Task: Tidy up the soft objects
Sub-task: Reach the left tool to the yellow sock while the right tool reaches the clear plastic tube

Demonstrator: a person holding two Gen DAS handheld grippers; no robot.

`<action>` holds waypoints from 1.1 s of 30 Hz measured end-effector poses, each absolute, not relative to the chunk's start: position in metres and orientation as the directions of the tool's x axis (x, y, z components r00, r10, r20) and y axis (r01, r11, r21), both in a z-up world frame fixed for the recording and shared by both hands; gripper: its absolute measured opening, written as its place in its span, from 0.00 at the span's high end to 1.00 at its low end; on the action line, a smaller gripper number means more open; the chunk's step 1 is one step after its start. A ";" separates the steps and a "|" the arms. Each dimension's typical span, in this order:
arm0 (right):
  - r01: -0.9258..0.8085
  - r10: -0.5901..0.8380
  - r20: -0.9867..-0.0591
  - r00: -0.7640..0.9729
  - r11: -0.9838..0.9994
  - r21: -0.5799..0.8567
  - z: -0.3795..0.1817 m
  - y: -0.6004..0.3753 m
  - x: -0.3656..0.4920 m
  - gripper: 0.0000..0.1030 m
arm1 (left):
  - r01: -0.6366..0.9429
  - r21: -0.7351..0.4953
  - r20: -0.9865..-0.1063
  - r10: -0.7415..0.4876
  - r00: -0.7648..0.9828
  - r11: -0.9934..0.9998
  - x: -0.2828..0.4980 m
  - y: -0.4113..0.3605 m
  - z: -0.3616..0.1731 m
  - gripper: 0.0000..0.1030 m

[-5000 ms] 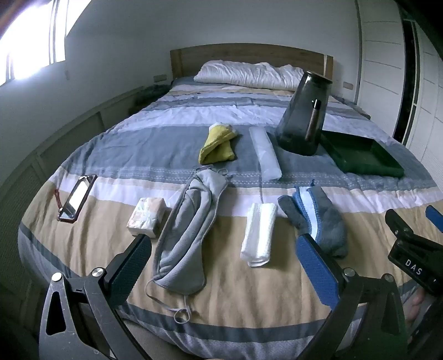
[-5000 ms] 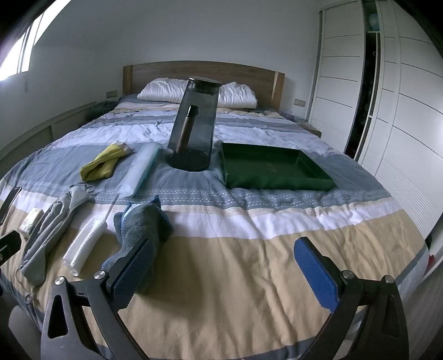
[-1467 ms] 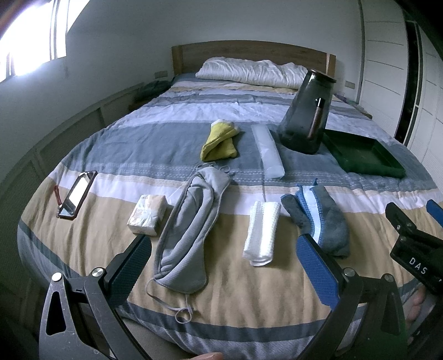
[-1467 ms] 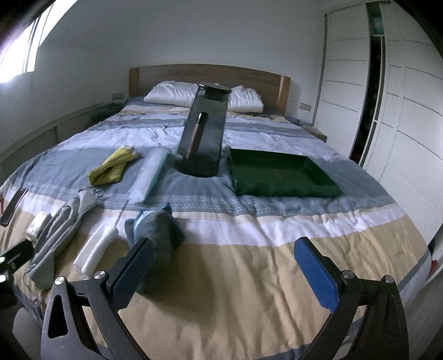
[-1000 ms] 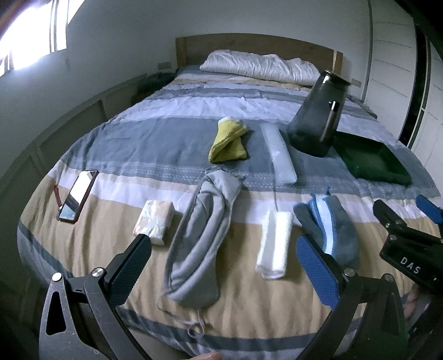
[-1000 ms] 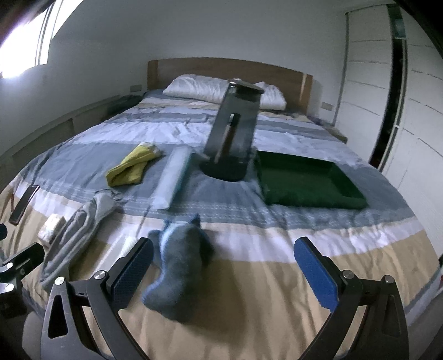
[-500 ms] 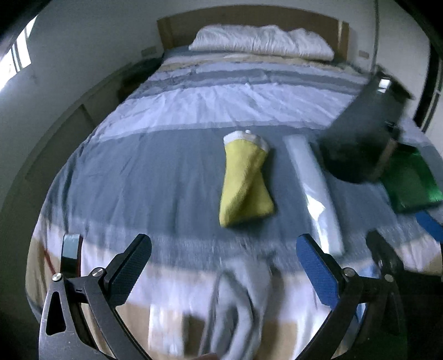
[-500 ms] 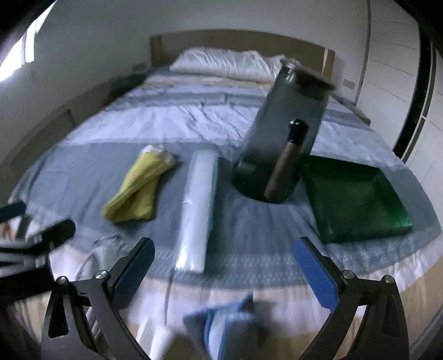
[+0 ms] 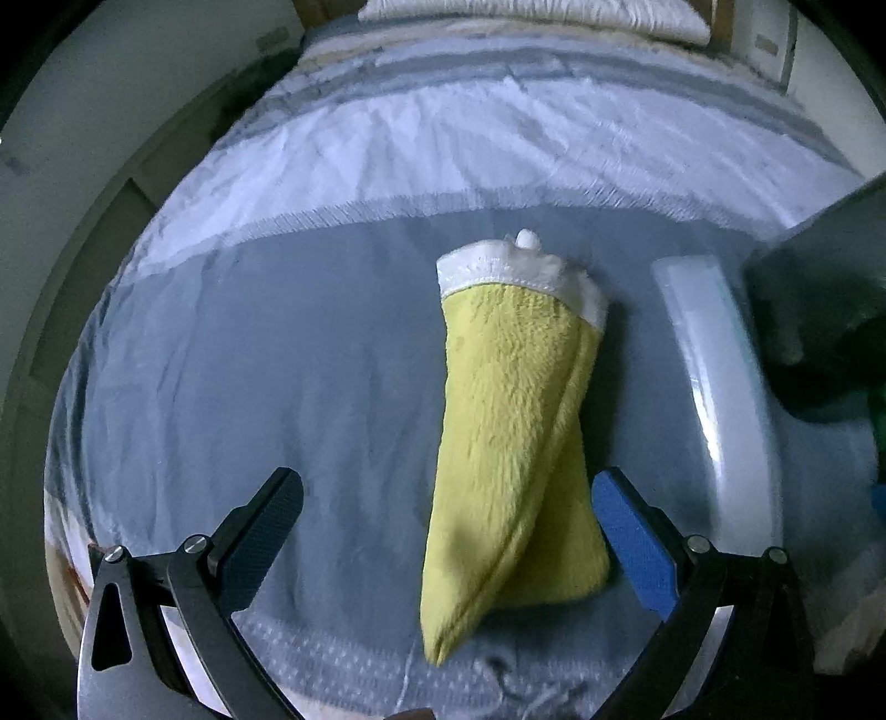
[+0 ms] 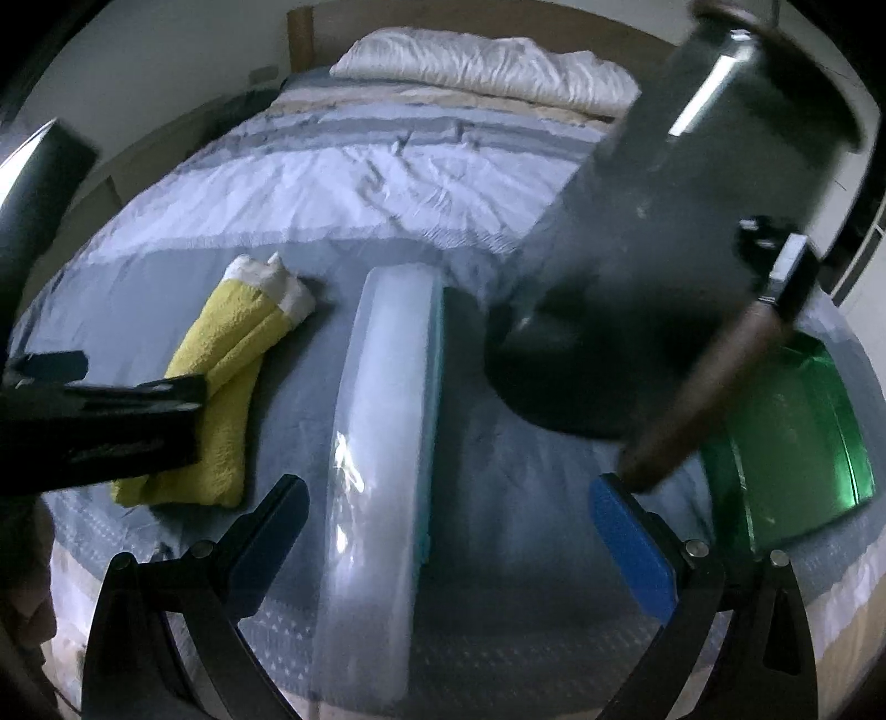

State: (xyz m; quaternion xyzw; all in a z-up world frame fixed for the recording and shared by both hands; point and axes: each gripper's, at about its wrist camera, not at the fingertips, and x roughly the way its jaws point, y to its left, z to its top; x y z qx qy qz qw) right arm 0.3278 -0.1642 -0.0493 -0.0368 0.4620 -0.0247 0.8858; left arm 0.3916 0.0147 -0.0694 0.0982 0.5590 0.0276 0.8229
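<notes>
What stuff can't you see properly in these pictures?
- Dark vase: right wrist view, blurred and cut off by the top edge.
- Green tray: right wrist view, partly behind the vase and a brown stick in front of it.
- Yellow towel: right wrist view, its near part is hidden by the left gripper.
- White plastic roll: left wrist view, blurred, so what it holds is unclear.
- Pillow: left wrist view, cut by the top edge.

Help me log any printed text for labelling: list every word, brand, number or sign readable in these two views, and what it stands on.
None can be read in either view.
Yellow fleece cloth with white trim: no tag text visible.
Long clear plastic-wrapped packet: no print legible, only glare.
Tall dark grey translucent container: blurred, no markings readable.
Green plastic tray: plain.
Left gripper and right gripper: no lettering in view.
</notes>
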 end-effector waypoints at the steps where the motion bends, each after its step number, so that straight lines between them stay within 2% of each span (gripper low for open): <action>1: 0.002 -0.074 -0.821 0.567 0.996 -0.089 -0.053 -0.163 0.330 0.00 | 0.062 0.207 -0.916 0.171 0.362 0.976 0.396 0.014 -0.074 0.01; 5: -0.016 -0.077 -0.845 0.530 0.995 -0.101 -0.072 -0.156 0.347 0.00 | 0.064 0.237 -0.931 0.208 0.301 0.969 0.412 0.014 -0.094 0.01; 12: -0.014 -0.105 -0.877 0.470 0.992 -0.126 -0.099 -0.152 0.377 0.00 | 0.090 0.232 -0.947 0.204 0.247 0.968 0.422 0.013 -0.112 0.01; 15: -0.062 -0.036 -0.899 0.436 0.996 -0.070 -0.108 -0.147 0.386 0.13 | 0.106 0.222 -0.952 0.192 0.238 0.969 0.424 0.016 -0.115 0.01; 17: -0.045 -0.038 -0.899 0.437 0.997 -0.064 -0.111 -0.150 0.388 0.14 | 0.122 0.213 -0.954 0.179 0.239 0.970 0.424 0.018 -0.116 0.00; 20: -0.041 -0.039 -0.898 0.437 0.997 -0.063 -0.114 -0.150 0.391 0.27 | 0.148 0.219 -0.954 0.180 0.241 0.964 0.424 0.019 -0.119 0.00; 22: -0.053 -0.037 -0.897 0.440 0.996 -0.067 -0.114 -0.148 0.391 0.43 | 0.164 0.233 -0.951 0.189 0.245 0.958 0.426 0.019 -0.120 0.00; 25: -0.071 -0.032 -0.898 0.439 0.995 -0.070 -0.116 -0.146 0.395 0.55 | 0.168 0.245 -0.948 0.198 0.250 0.955 0.427 0.018 -0.121 0.00; 28: -0.075 -0.021 -0.899 0.437 0.995 -0.060 -0.115 -0.148 0.392 0.60 | 0.156 0.229 -0.951 0.187 0.247 0.961 0.427 0.021 -0.121 0.00; 30: -0.074 -0.012 -0.900 0.435 0.996 -0.049 -0.114 -0.150 0.390 0.61 | 0.158 0.217 -0.954 0.174 0.246 0.963 0.425 0.018 -0.122 0.04; 33: -0.075 -0.001 -0.903 0.431 0.996 -0.038 -0.113 -0.151 0.389 0.64 | 0.174 0.194 -0.959 0.150 0.240 0.965 0.424 0.014 -0.120 0.18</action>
